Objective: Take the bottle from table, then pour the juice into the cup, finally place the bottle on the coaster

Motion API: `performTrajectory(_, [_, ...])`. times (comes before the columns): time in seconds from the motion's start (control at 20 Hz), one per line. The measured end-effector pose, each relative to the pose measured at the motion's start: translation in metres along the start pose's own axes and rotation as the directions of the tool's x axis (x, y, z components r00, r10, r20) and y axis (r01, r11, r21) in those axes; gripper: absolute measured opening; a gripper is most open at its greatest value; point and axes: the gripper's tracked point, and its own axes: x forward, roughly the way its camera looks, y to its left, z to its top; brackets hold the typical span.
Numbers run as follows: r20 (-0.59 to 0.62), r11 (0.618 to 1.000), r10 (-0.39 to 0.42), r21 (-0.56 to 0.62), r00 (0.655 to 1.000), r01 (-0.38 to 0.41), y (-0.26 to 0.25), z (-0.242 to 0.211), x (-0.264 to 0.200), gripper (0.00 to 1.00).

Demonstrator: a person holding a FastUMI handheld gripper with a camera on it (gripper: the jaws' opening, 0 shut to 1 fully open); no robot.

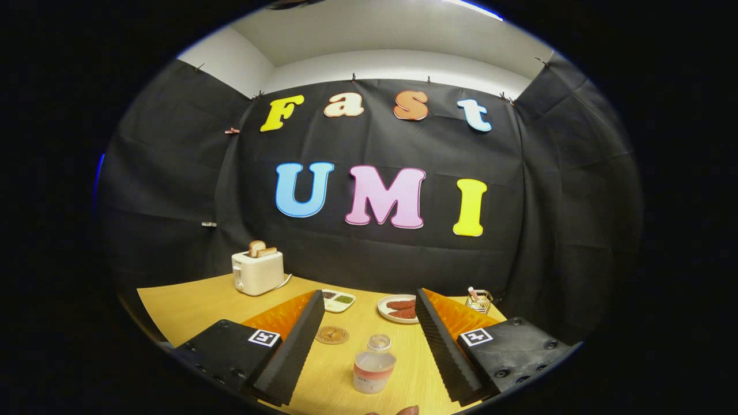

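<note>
Spread wide, the gripper (366,346) fingers hold nothing; the small clear bottle (373,365) stands upright between them on the wooden table (190,305), touching neither. Just beyond the bottle lies a round coaster (331,335). Toward the table's far edge sit a divided dish (338,300) and a plate of sausages (398,309), with a white toaster (258,271) holding toast at the far left corner.

Dim booth, sharp, fisheye-warped edges.
</note>
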Motion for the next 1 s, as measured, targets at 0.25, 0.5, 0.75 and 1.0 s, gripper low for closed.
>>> performTrajectory(0.25, [-0.043, 1.0, -0.022, 0.016, 0.999, 0.023, -0.008, -0.064, 0.004, 0.97])
performTrajectory(0.5, [-0.085, 0.999, -0.036, 0.029, 0.996, 0.039, -0.013, -0.12, 0.018, 0.97])
performTrajectory(0.75, [-0.102, 0.997, -0.044, 0.051, 0.994, 0.05, -0.014, -0.155, 0.038, 0.97])
performTrajectory(1.0, [-0.133, 0.997, -0.054, 0.042, 0.99, 0.06, -0.012, -0.178, 0.054, 0.86])
